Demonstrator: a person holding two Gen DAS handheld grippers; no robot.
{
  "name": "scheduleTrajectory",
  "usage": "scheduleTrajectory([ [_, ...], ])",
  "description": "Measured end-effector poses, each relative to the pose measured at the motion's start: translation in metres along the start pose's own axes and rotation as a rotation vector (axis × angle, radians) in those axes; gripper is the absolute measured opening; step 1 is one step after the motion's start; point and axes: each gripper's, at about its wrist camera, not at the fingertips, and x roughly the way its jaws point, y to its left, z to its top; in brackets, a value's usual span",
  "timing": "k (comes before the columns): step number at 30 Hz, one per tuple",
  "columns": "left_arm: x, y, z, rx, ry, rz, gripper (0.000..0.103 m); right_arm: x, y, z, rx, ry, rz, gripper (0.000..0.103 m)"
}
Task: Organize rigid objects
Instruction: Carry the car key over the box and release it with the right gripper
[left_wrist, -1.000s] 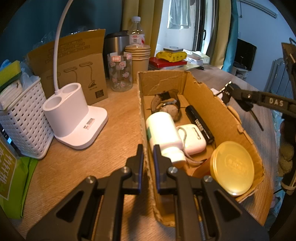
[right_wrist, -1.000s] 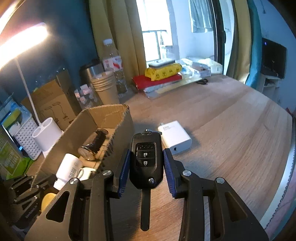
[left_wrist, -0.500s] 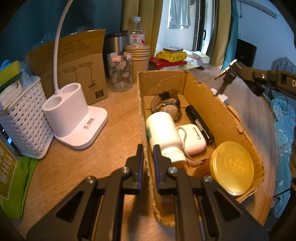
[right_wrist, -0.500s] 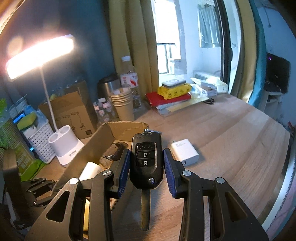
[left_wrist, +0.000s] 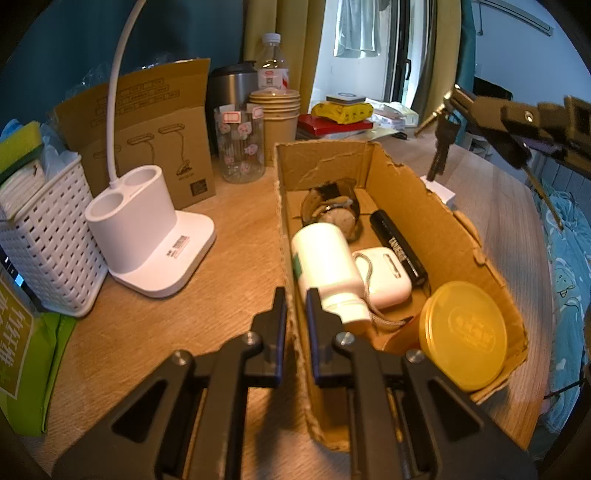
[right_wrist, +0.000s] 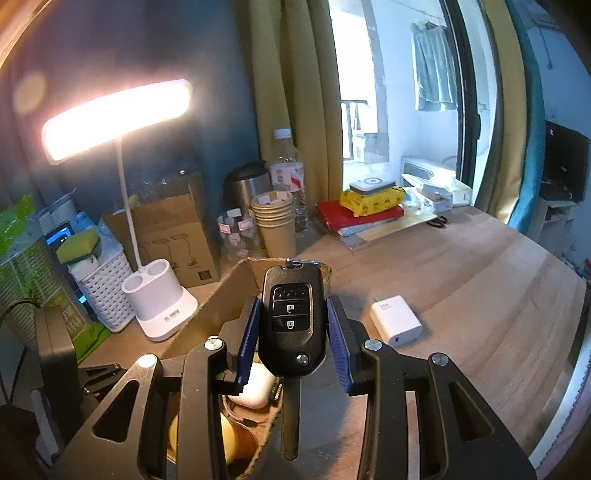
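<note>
Car key: the black flip key (right_wrist: 291, 317) sits upright between the blue pads of the right gripper (right_wrist: 291, 321), blade pointing back toward the camera; it hangs above the far end of the box, clear of the desk.
Right fingers: closed on the key's sides, holding it.
Left fingers: pinched almost together on the near wall of the cardboard box (left_wrist: 291, 332), so the left gripper (left_wrist: 294, 332) steadies that box.
Box contents: a white bottle (left_wrist: 325, 262), a white earbud case (left_wrist: 384, 277), a black tube (left_wrist: 399, 247), a wristwatch (left_wrist: 332, 206) and a yellow-lidded jar (left_wrist: 463, 332) already lie inside.
Left outside: a white charger (right_wrist: 396, 319) rests on the desk (right_wrist: 480, 295) just beside the box's far wall.
Progress: most items appear packed; by my reading the key goes in next, then the charger.
Surroundings: a lit desk lamp (right_wrist: 159, 306), a white basket (left_wrist: 44, 236), paper cups (left_wrist: 275, 118) stand beyond.
</note>
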Motion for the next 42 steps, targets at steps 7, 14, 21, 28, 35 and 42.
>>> scheduleTrajectory([
  [7,0.0,0.0,0.0,0.0,0.0,0.0,0.011,0.014,0.008,0.005,-0.003,0.003,0.015,0.038],
  [14,0.0,0.0,0.0,0.0,0.0,0.0,0.011,0.039,0.009,0.004,0.011,0.039,0.019,0.038],
  [21,0.0,0.0,0.0,0.0,0.0,0.0,0.011,0.064,0.006,0.0,0.022,0.08,-0.004,0.038],
  [28,0.0,0.0,0.0,-0.001,0.0,0.0,0.011,0.086,0.006,-0.01,0.018,0.135,-0.012,0.038],
  [35,0.0,-0.001,0.0,0.002,-0.001,0.0,0.011,0.1,0.005,-0.014,0.0,0.174,-0.029,0.038],
  [42,-0.001,-0.003,0.0,0.005,-0.002,0.001,0.011,0.105,0.009,-0.014,-0.038,0.199,-0.053,0.038],
])
